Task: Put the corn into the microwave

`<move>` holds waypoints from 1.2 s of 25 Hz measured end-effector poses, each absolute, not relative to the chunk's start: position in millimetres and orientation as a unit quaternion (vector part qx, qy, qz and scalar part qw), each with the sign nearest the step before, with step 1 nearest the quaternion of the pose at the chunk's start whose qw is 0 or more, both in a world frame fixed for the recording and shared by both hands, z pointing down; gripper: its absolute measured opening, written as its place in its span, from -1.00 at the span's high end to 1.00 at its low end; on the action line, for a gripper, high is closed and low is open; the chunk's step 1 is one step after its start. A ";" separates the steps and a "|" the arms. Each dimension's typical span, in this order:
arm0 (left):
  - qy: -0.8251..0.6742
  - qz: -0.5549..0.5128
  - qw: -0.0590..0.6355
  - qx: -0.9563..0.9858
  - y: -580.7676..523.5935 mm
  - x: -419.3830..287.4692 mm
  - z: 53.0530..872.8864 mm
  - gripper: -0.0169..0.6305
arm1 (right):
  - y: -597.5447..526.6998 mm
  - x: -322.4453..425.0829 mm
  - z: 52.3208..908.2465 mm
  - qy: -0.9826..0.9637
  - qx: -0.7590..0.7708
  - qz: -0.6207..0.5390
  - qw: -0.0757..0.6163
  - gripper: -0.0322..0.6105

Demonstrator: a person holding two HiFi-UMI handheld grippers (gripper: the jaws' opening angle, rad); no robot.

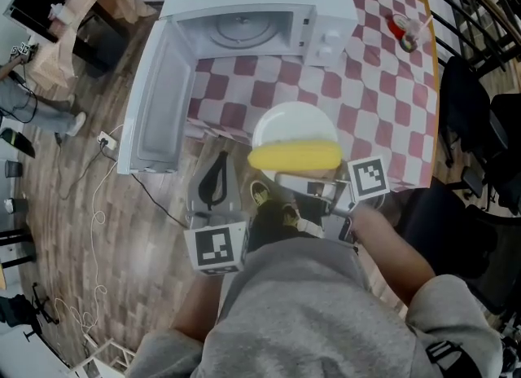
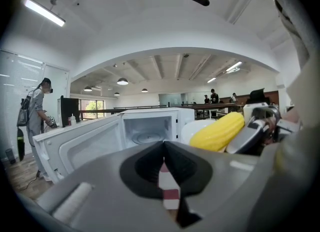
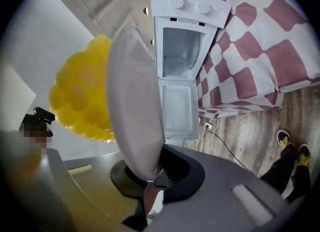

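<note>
Head view: microwave top is cut by the upper picture edge. Small red thing near the bench far right corner is too small to identify. Corn covers the plate near rim, and the right tongs tips are hidden under both. Bench near edge is hidden behind the left tongs, right tongs and the person's grey torso. Right gripper view: edge-on plate blocks most of the corn, leaving only a blurred yellow bulge. Left gripper view: corn's right end is behind the right tongs; background people are too small to tell.

Wood-plank floor, red-checked tablecloth, bright ceiling strip light.
</note>
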State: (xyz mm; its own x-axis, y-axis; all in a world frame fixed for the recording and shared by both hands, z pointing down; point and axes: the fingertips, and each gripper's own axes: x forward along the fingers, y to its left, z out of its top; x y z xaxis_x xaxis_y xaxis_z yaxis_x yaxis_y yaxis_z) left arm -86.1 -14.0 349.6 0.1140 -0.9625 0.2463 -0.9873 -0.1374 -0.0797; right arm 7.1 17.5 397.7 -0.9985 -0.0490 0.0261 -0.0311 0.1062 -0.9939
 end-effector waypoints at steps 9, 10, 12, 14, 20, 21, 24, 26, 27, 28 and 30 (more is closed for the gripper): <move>-0.653 0.116 0.056 0.747 -59.2 -113.1 352.3 0.92 | -22.5 -17.6 395.5 0.742 -0.033 -0.670 0.010 0.85; -0.652 0.117 0.056 0.747 -63.7 -115.6 352.5 0.92 | -26.8 -19.9 395.1 0.742 -0.033 -0.670 0.010 0.85; -0.650 0.114 0.055 0.749 -72.6 -119.0 350.8 0.92 | -34.8 -24.5 394.8 0.742 -0.034 -0.670 0.011 0.86; -0.649 0.113 0.056 0.751 -80.1 -122.4 350.6 0.92 | -42.0 -28.8 395.1 0.742 -0.036 -0.670 0.011 0.85; -0.645 0.115 0.057 0.754 -96.6 -133.2 354.7 0.92 | -58.2 -39.8 395.6 0.741 -0.043 -0.670 0.014 0.85; -0.644 0.112 0.057 0.755 -99.6 -134.1 353.6 0.92 | -60.3 -41.1 396.0 0.740 -0.044 -0.671 0.015 0.86; -0.643 0.108 0.057 0.756 -106.6 -139.8 353.5 0.92 | -66.8 -45.4 396.6 0.740 -0.048 -0.671 0.016 0.85; -0.643 0.105 0.057 0.756 -110.5 -144.8 354.0 0.92 | -71.5 -48.9 396.9 0.741 -0.053 -0.669 0.016 0.85; -0.642 0.103 0.056 0.758 -112.5 -146.9 352.9 0.92 | -73.6 -51.0 397.2 0.742 -0.056 -0.668 0.016 0.85; -0.641 0.102 0.055 0.759 -114.1 -149.1 352.4 0.92 | -75.7 -53.1 397.6 0.742 -0.058 -0.668 0.017 0.85; -0.640 0.100 0.055 0.760 -116.1 -153.5 352.9 0.92 | -79.9 -57.7 397.3 0.742 -0.060 -0.667 0.020 0.85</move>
State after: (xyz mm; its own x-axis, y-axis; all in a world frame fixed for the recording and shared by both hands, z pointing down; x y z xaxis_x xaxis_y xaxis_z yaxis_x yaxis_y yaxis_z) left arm -153.5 -116.1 352.9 0.1608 -0.9615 0.2226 -0.9836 -0.1749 -0.0450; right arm -57.7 -79.9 397.3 -0.9920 -0.1160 0.0497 -0.0616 0.1018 -0.9929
